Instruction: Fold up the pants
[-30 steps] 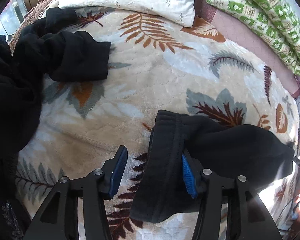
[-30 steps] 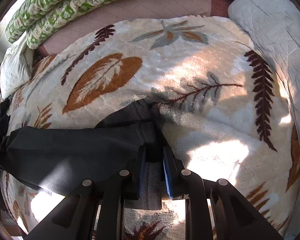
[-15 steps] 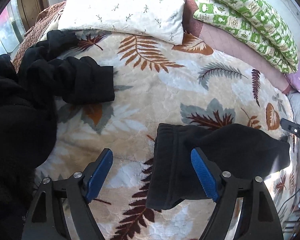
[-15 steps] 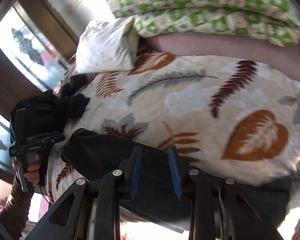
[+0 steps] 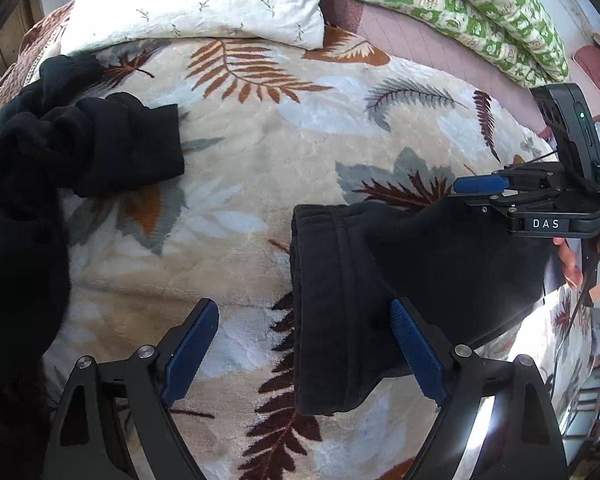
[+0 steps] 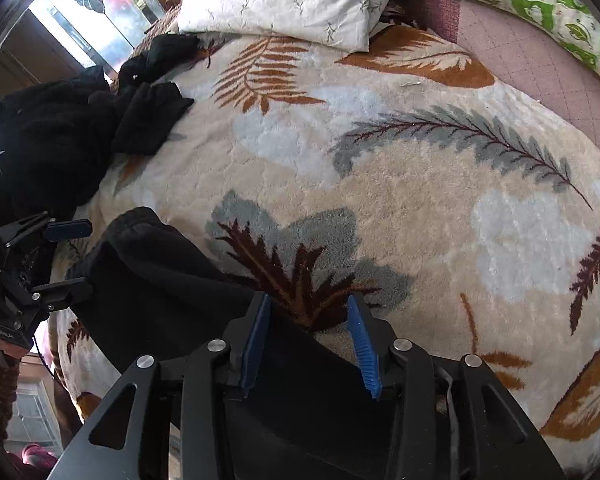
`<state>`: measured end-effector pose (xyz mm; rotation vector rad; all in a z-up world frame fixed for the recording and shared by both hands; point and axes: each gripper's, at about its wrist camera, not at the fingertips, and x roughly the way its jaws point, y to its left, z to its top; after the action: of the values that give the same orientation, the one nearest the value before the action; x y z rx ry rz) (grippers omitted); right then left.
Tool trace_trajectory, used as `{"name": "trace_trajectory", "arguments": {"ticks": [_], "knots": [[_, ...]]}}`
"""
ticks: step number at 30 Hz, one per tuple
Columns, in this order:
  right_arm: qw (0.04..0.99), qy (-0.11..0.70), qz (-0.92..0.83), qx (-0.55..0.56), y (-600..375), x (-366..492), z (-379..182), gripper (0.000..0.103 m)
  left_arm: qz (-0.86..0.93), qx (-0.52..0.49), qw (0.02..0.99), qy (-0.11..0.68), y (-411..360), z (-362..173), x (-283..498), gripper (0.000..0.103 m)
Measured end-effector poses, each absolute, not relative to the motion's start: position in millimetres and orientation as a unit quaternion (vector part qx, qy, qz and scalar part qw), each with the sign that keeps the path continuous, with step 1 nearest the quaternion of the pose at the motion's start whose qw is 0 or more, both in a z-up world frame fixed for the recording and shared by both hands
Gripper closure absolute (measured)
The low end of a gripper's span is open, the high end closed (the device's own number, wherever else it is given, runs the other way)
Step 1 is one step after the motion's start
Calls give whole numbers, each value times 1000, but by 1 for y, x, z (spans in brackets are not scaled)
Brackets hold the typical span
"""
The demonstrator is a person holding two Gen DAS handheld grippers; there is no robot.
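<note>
Folded black pants (image 5: 380,280) lie on a leaf-patterned blanket (image 5: 260,152); their ribbed waistband faces left in the left wrist view. My left gripper (image 5: 304,352) is open wide and empty, its right pad over the pants' near edge. My right gripper (image 6: 310,344) is open and empty above the pants (image 6: 160,272); it also shows in the left wrist view (image 5: 480,188) at the right. The left gripper shows in the right wrist view (image 6: 66,256) at the left.
A pile of other black clothes (image 5: 60,148) lies at the left. A white pillow (image 5: 204,0) and a green patterned quilt (image 5: 460,8) sit at the head. A window (image 6: 80,8) is beyond the bed.
Both grippers have opened and let go of the pants. The right gripper has swung round and lifted; the left has pulled back a little.
</note>
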<state>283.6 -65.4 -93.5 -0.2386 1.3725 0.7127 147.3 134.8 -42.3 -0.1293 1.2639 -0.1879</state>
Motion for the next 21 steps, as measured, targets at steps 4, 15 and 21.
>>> {"name": "trace_trajectory", "arguments": {"ticks": [4,15,21], "knots": [[684,625,348,-142,-59,268,-104,63,-90,-35,795,598,123,-57,143,25],[739,565,334,-149,-74,258,-76,94,-48,-12,804,593,111,-63,140,66],[741,580,300,-157,-59,262,-106,88,-28,15,819,573,103,-64,131,49]]}}
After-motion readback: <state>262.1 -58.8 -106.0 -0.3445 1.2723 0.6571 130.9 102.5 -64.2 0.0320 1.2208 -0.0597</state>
